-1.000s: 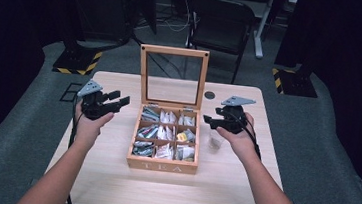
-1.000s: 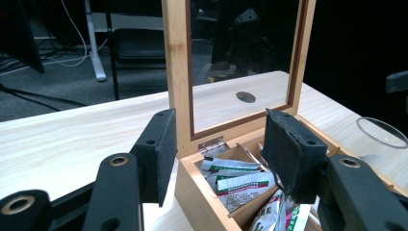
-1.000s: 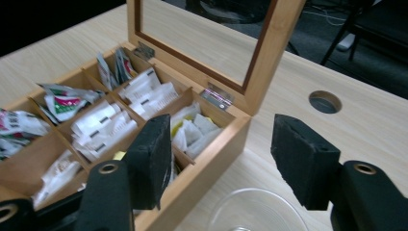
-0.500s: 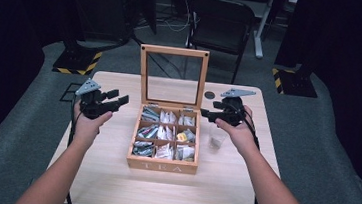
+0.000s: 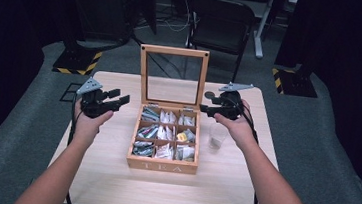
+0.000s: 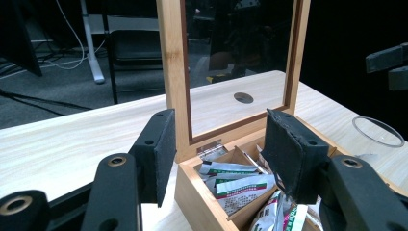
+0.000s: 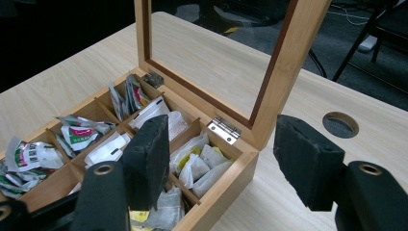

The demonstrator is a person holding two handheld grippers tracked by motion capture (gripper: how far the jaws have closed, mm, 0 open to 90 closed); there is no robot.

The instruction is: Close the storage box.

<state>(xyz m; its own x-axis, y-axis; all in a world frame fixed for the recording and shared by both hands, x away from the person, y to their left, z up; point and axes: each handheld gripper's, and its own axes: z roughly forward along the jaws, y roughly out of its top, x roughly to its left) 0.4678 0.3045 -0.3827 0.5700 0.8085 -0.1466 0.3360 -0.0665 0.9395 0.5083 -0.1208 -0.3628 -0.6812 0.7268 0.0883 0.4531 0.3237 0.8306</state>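
a pale wooden table [image 5: 111,175] carries a wooden tea box [image 5: 162,166] at its middle, its glass-paned lid [image 5: 172,76] standing upright at the far edge and the word "tea" on the near wall facing the person. the box is close to square, slightly longer from the near wall to the hinges, and is split into nine compartments stuffed with tea bags [image 5: 158,131]. from above, a clear glass [image 5: 217,135] stands on the table just right of the box, near the right hand – the left gripper view catches its rim [image 6: 378,131] at the frame's right edge, past the box. the gripper views add what the high view cannot: two small metal hinges [image 7: 223,129] under the lid frame, green-and-white printed wrappers [image 6: 238,185] in the back corner compartment, and a round hole in the tabletop [image 7: 340,124] behind the lid. the left gripper [image 5: 119,100] hovers left of the box, pointing toward it, its jaws apart with nothing between them after a slight closing. the right gripper [image 5: 207,109] is held at the box's far right corner beside the lid – jaws apart, empty, having just eased a little closer.
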